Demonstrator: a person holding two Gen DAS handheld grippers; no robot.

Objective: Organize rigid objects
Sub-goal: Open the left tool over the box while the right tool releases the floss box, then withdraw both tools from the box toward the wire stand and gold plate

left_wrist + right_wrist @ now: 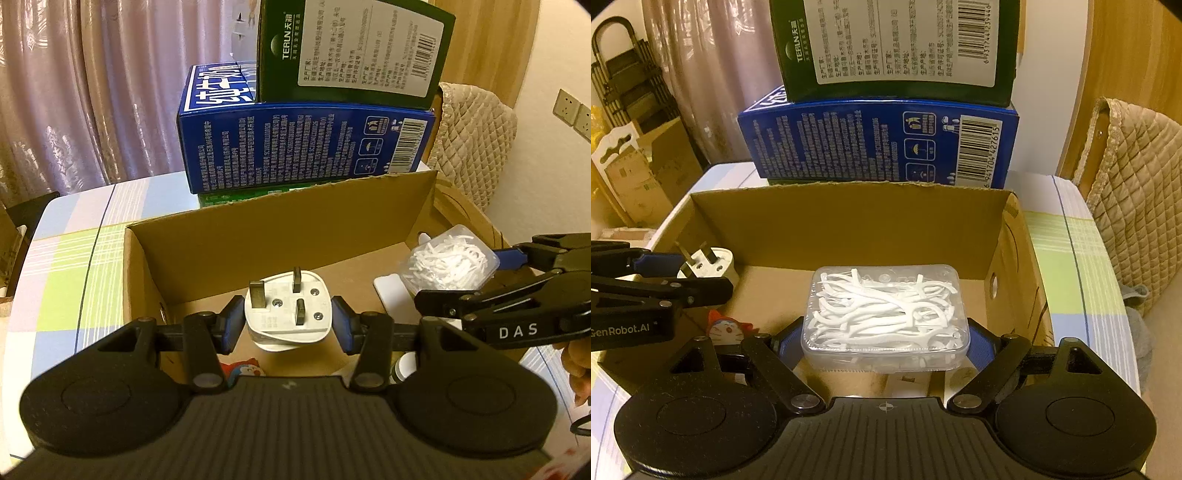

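My left gripper (287, 325) is shut on a white three-pin plug (286, 314), its blue pads pressing on both sides and the pins facing up towards the camera. It hangs over the left part of an open cardboard box (277, 229). My right gripper (886, 345) is shut on a clear plastic case of white floss picks (886, 317), held above the same cardboard box (849, 229) on its right side. Each view shows the other gripper from the side: the right gripper (461, 277) with the floss case (450, 262), and the left gripper (690, 275) with the plug (709, 262).
Behind the box stand stacked cartons, a blue one (295, 147) under a dark green one (351, 48). Inside the box lie a cartoon cat figure (727, 328), a white flat item (388, 295) and a small bottle (404, 365). A quilted chair (1137, 206) stands right of the checked tablecloth (74, 258).
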